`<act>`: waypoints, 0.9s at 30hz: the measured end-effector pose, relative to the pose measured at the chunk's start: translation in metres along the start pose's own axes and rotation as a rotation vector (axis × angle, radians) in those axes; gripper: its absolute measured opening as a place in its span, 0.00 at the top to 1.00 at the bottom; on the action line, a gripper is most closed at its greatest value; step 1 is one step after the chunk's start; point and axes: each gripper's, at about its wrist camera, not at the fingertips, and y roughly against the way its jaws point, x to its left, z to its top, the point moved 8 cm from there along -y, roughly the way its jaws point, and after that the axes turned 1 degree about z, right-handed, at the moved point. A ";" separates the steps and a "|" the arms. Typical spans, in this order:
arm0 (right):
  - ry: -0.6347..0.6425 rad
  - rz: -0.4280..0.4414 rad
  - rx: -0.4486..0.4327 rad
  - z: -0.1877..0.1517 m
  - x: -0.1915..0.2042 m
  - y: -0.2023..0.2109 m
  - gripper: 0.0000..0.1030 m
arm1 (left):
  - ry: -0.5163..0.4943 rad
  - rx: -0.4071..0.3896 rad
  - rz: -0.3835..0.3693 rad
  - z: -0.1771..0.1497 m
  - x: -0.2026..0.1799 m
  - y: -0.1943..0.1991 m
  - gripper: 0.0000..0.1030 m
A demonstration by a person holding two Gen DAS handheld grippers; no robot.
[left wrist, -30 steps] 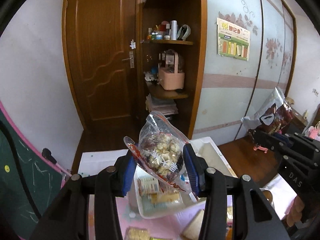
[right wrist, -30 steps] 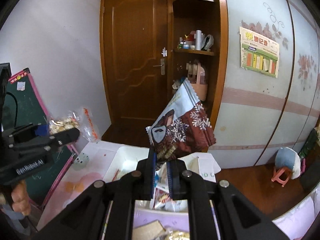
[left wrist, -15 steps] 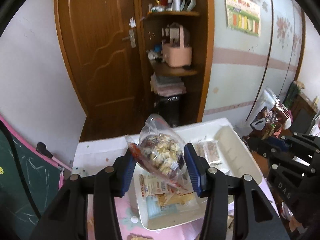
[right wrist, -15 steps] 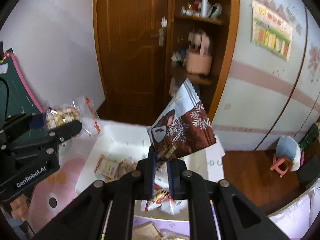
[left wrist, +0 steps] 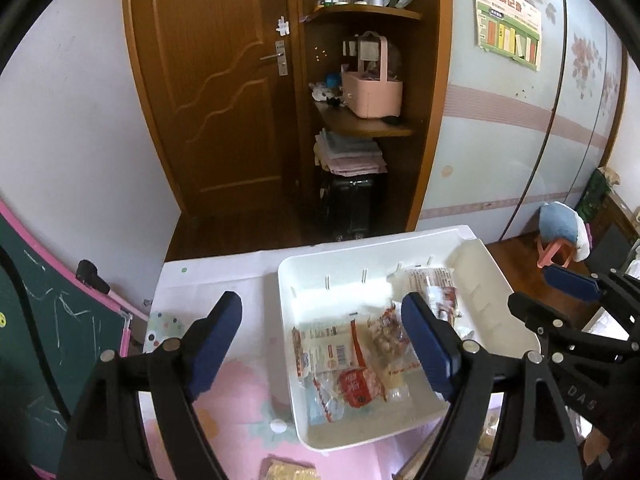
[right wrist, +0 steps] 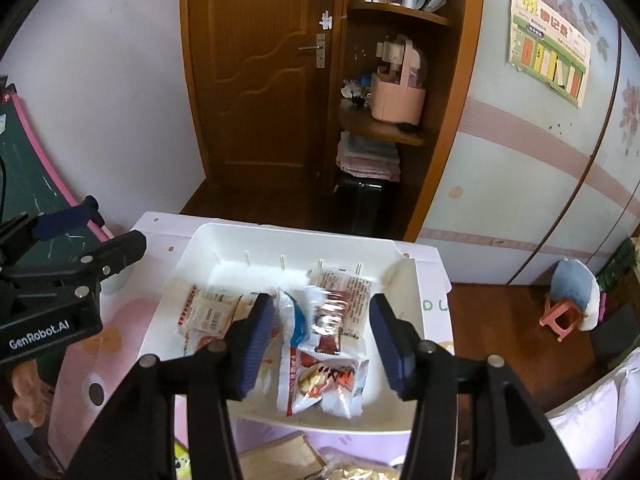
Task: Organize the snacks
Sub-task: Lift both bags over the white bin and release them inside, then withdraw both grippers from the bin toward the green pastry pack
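Observation:
A white tray (left wrist: pixel 340 280) on the pink table holds several snack packets. My left gripper (left wrist: pixel 320 332) hovers over the tray's left part, its jaws opening wide with nothing pressed between them. The clear bag of puffed snack (left wrist: pixel 386 336) lies blurred in the tray by the right finger. In the right wrist view my right gripper (right wrist: pixel 322 320) hangs over the tray (right wrist: pixel 280 248), jaws opening. The brown and white packet (right wrist: pixel 330 314) sits blurred between the pads, loose and untouched, above red and white packets (right wrist: pixel 316 380).
A green chalkboard with a pink frame (left wrist: pixel 40 320) stands at the left. More snacks lie at the table's near edge (right wrist: pixel 280 456). Behind the table are a wooden door (left wrist: pixel 224 80), shelves with a pink basket (left wrist: pixel 372 88), and a small pink stool (left wrist: pixel 556 248).
Both grippers came down toward the tray and opened. The clear bag left the left gripper and the brown packet left the right one, both dropping into the tray.

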 end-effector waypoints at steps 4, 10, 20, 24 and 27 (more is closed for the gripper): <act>-0.002 -0.009 0.018 -0.011 0.001 0.011 0.51 | -0.015 0.000 0.007 -0.011 0.006 0.016 0.21; -0.012 -0.009 0.018 -0.025 0.004 0.044 0.51 | -0.055 -0.024 0.008 -0.028 0.011 0.059 0.21; 0.045 0.007 -0.071 -0.038 0.034 0.128 0.51 | -0.188 -0.129 0.003 -0.067 0.003 0.161 0.16; 0.097 0.017 -0.105 -0.046 0.056 0.158 0.51 | -0.207 -0.155 -0.001 -0.076 0.006 0.194 0.16; 0.146 0.010 -0.138 -0.050 0.071 0.177 0.47 | -0.205 -0.184 -0.004 -0.082 0.013 0.218 0.14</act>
